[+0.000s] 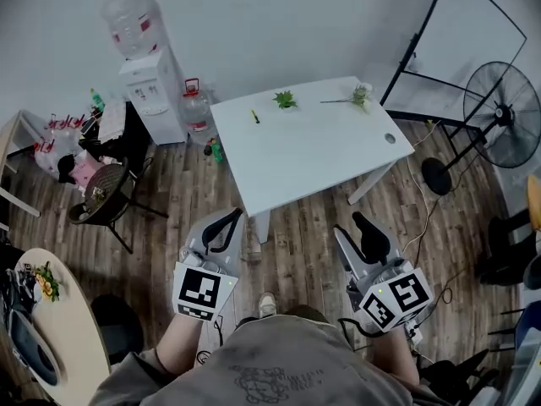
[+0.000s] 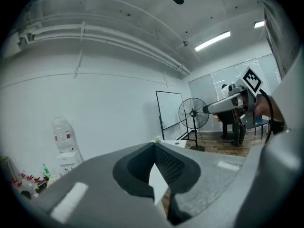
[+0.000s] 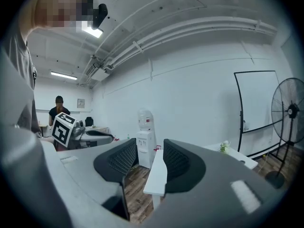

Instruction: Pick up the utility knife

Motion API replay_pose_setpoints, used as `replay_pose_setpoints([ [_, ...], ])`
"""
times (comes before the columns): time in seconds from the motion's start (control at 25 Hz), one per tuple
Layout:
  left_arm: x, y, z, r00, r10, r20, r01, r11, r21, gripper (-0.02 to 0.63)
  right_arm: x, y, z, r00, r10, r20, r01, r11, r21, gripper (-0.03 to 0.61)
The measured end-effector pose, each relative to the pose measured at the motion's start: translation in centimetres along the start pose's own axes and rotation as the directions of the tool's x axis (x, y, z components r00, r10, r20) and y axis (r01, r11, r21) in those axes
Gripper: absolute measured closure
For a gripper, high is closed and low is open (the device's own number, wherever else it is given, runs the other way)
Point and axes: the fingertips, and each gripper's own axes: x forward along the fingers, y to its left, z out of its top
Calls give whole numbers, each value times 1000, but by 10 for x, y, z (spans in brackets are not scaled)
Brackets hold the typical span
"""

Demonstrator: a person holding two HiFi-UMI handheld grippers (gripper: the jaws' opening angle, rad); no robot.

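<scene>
Utility knife [image 1: 254, 116] on table [image 1: 313, 155], plant [image 1: 285, 100] near

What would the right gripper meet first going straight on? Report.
Probably the white rectangular table, whose end shows between the open jaws of the right gripper; nothing seems nearer, though depth is unclear.
</scene>
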Motion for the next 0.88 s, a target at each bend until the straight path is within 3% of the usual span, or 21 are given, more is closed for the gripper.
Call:
replay_pose_setpoints([
  [0.28, 21, 27, -10, 1000, 14, -3, -14, 1000, -20, 613, 38, -19, 3, 1000, -11, -14, 10, 1000, -13, 373],
  [0.88, 92, 83, -9, 988, 151, -36, -151, 988, -12, 613, 147, -86, 10, 991, 130, -20, -130, 991, -11, 379],
])
